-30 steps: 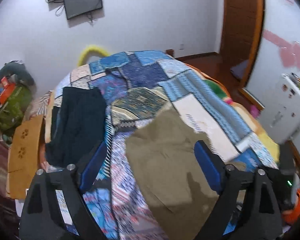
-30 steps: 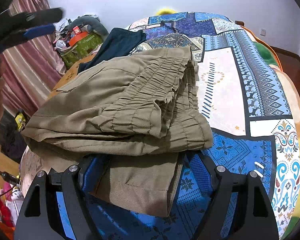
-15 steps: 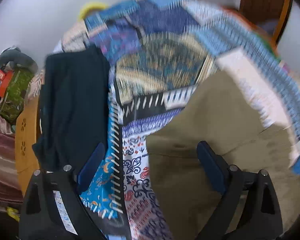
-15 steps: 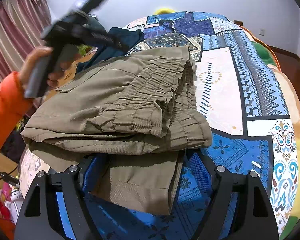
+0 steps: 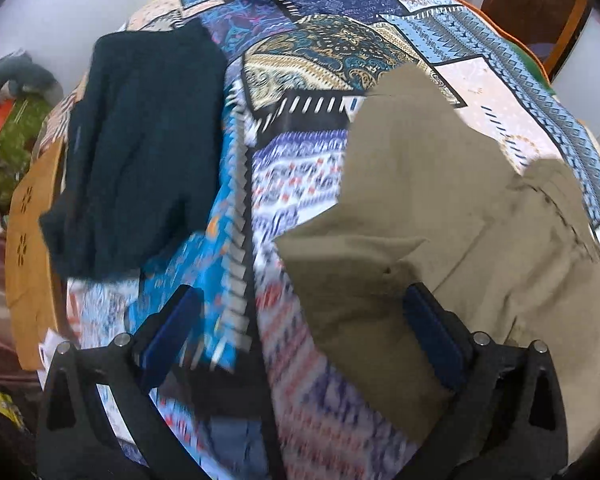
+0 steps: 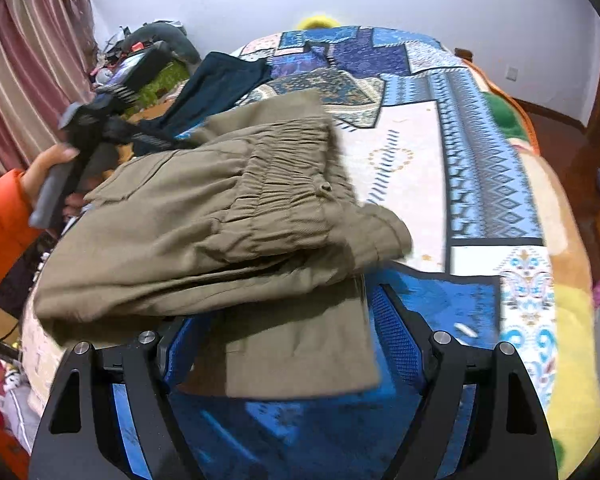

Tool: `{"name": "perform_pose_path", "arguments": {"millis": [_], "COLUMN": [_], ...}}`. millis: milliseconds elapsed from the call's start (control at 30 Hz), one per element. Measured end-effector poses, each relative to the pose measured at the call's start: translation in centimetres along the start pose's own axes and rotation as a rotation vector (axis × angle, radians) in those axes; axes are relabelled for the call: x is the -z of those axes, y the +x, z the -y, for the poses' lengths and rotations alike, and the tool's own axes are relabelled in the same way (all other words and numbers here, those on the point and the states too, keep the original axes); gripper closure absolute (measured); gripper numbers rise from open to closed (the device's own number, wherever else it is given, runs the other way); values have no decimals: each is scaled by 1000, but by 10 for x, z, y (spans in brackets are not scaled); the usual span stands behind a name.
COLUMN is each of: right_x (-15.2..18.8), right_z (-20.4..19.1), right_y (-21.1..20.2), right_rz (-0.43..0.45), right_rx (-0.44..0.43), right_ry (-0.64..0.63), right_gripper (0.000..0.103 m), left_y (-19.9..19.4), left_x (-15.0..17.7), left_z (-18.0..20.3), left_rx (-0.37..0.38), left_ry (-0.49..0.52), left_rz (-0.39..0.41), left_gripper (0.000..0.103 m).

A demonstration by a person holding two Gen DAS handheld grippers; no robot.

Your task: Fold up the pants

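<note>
Your khaki pants [image 6: 220,216] lie folded in a thick stack across the middle of the right wrist view, elastic waistband uppermost, on the patchwork quilt [image 6: 488,184]. One flat layer pokes out from under the stack at lower centre, right between the fingers of your right gripper [image 6: 288,344]; its jaws stand wide apart, closed on nothing. In the left wrist view the same pants fill the right half of the frame, and your left gripper [image 5: 296,332] is likewise spread open, one blue pad over the khaki cloth and the other over bare quilt (contact is hard to judge through the blur).

The risk I'd flag is that loose bottom layer: pinch only it and lift, and the stack above will probably slide and unfold. Coming in fast could also shove the pile out of square. Keep clear of the dark teal garment [image 5: 140,136] lying at the upper left, well apart from the pants.
</note>
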State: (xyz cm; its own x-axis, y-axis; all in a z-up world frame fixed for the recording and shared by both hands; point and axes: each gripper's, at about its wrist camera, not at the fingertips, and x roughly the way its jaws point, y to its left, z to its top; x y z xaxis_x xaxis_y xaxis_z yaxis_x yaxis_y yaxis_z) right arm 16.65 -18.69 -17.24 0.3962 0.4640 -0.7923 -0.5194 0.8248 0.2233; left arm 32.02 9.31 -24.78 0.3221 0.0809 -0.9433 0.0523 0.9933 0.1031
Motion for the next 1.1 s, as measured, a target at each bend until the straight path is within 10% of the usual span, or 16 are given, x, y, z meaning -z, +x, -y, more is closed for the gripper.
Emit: {"name": "perform_pose_path", "arguments": {"millis": [433,733,933,1100], "right_x": [-6,-9,-1,8], "right_z": [40,29,19,21], "right_y": [-53,-39,-4,1], "right_rz": [104,118,37,16], "right_rx": [154,28,9,8], "right_ry": [63,115,80,64], "right_gripper": [25,25,39,46], "left_y": [-55,-73,-81,-79], "left_x": [83,100,104,112], "left_z": [-3,22,12,-3], "left_rx": [90,195,200,222], "left_ry": [-102,-115,-140,-196], "left_rz": [73,138,168,163], "left_gripper": [0,1,40,46]}}
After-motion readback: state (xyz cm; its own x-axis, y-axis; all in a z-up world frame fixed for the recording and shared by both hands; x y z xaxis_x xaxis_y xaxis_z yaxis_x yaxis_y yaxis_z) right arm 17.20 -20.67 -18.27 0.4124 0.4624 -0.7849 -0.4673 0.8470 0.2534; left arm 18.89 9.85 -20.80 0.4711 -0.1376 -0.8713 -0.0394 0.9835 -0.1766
